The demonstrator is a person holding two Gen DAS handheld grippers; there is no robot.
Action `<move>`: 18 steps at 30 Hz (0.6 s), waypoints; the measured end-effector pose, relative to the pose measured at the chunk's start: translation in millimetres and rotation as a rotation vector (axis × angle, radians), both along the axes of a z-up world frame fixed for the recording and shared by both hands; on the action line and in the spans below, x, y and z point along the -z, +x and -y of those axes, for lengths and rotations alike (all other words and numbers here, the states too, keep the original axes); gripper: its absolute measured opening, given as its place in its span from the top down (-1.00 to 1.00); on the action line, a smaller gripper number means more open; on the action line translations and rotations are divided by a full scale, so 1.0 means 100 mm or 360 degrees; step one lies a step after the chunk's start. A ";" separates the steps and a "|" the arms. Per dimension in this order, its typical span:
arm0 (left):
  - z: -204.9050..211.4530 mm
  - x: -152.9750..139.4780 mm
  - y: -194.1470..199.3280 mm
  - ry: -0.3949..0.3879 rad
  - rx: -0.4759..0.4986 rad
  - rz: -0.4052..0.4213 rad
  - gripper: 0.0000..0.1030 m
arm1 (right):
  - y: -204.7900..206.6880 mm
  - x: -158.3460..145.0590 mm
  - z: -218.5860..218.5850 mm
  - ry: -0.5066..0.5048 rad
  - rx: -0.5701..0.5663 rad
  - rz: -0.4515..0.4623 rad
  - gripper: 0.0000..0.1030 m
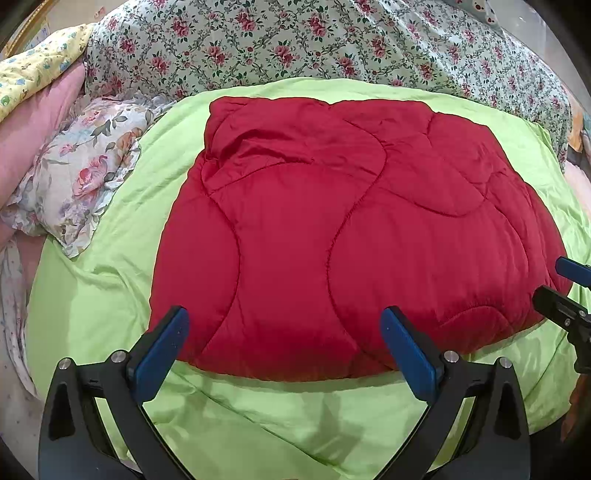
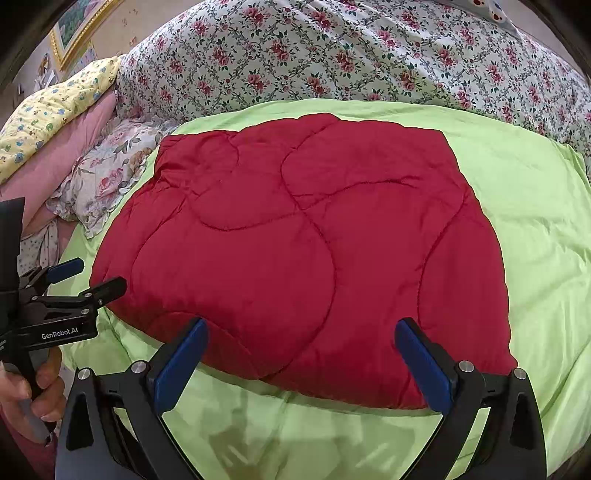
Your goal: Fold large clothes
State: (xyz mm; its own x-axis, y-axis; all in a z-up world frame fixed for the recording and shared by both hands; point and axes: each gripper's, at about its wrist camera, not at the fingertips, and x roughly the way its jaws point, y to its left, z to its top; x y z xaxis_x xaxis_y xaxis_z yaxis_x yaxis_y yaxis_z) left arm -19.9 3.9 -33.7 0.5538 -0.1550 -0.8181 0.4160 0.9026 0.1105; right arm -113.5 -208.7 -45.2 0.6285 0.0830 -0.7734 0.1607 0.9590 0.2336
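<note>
A red quilted blanket (image 1: 332, 229) lies folded into a thick rectangle on a lime green sheet (image 1: 258, 417); it also shows in the right wrist view (image 2: 295, 251). My left gripper (image 1: 284, 321) is open and empty, its blue pads just above the blanket's near edge. My right gripper (image 2: 301, 330) is open and empty, also over the near edge, toward the blanket's right corner. The right gripper shows at the right edge of the left wrist view (image 1: 565, 288); the left gripper shows at the left of the right wrist view (image 2: 88, 275), held by a hand.
A floral rose-print duvet (image 1: 295, 44) lies heaped behind the green sheet (image 2: 535, 221). A flowered pillow (image 1: 85, 177), a pink pillow (image 1: 33, 133) and a yellow printed pillow (image 1: 37, 66) sit at the left. A gold picture frame (image 2: 74, 33) hangs at the far left.
</note>
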 end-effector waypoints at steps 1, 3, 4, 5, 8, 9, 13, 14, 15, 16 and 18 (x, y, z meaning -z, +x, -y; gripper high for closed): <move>0.00 0.00 0.00 0.0001 0.0000 0.0001 -1.00 | 0.01 0.00 0.00 -0.0001 -0.0001 -0.0001 -0.97; 0.00 0.00 0.00 0.0001 0.0000 0.0000 -1.00 | 0.02 0.00 0.00 -0.0002 -0.0001 -0.0003 -0.97; 0.00 0.00 0.01 0.0001 0.0002 0.0000 -1.00 | 0.02 0.00 0.00 -0.0002 -0.0002 -0.0003 -0.97; 0.00 0.00 0.01 0.0001 0.0001 0.0001 -1.00 | 0.02 0.00 0.01 -0.0002 -0.0003 -0.0004 -0.97; 0.00 0.00 0.01 -0.0002 0.0001 0.0000 -1.00 | 0.02 0.00 0.00 -0.0001 -0.0002 -0.0003 -0.97; 0.01 0.00 0.01 -0.0002 0.0002 0.0001 -1.00 | 0.02 0.00 0.00 -0.0002 -0.0004 -0.0003 -0.97; 0.02 0.00 0.01 -0.0002 0.0005 0.0005 -1.00 | 0.02 0.00 0.01 -0.0003 -0.0006 0.0000 -0.97; 0.02 -0.01 0.01 -0.0003 0.0007 0.0006 -1.00 | 0.03 0.00 0.01 -0.0003 -0.0007 0.0002 -0.97; 0.02 -0.01 0.00 -0.0004 0.0009 0.0008 -1.00 | 0.03 0.00 0.02 -0.0002 -0.0007 0.0002 -0.97; 0.02 -0.01 0.01 -0.0005 0.0009 0.0009 -1.00 | 0.03 0.00 0.02 -0.0002 -0.0007 0.0003 -0.97; 0.02 -0.02 0.00 -0.0007 0.0010 0.0009 -1.00 | 0.03 -0.01 0.02 -0.0004 -0.0009 0.0006 -0.97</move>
State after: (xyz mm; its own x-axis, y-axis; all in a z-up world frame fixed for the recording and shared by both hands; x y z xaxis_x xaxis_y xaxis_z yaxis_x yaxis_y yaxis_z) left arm -20.1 2.2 -32.2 0.5574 -0.1617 -0.8143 0.4208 0.9006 0.1092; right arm -110.9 -210.5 -44.2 0.6310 0.0847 -0.7712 0.1542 0.9605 0.2316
